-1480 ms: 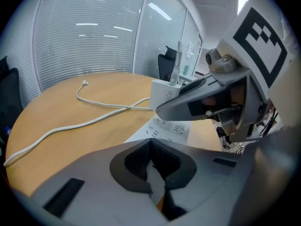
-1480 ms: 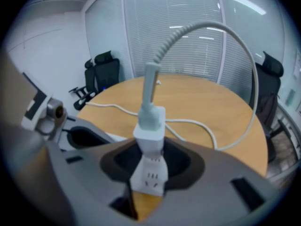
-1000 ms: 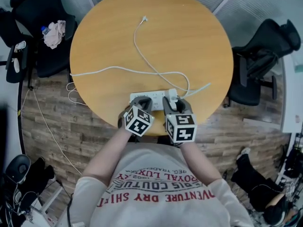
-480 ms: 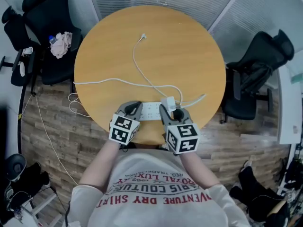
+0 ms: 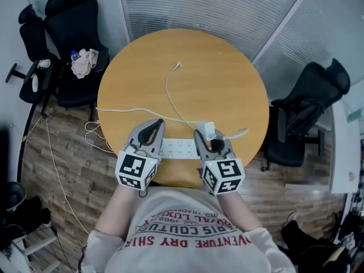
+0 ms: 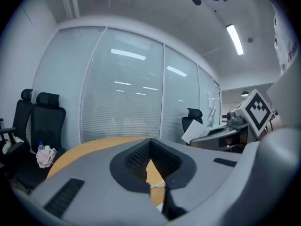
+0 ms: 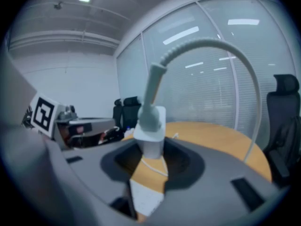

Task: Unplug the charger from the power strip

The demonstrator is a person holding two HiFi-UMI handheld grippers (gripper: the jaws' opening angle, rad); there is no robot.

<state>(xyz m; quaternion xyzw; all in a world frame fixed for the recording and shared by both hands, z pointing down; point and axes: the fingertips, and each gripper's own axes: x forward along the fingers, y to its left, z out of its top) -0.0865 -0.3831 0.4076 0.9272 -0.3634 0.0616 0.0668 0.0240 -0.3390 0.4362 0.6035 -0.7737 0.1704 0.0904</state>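
White and boxy, the little plastic charger (image 5: 209, 131) sits plugged into the right end of the long white power strip (image 5: 179, 147) on our round wooden desk (image 5: 222, 73). Our right gripper (image 5: 207, 139) is clamped on the charger's sides. The left gripper (image 5: 153, 126), pinched together on nothing, hovers over the strip's left end. We'd guess it's light, rigid and a bit slick, so hold the body, not the thin white cable (image 5: 168, 92).
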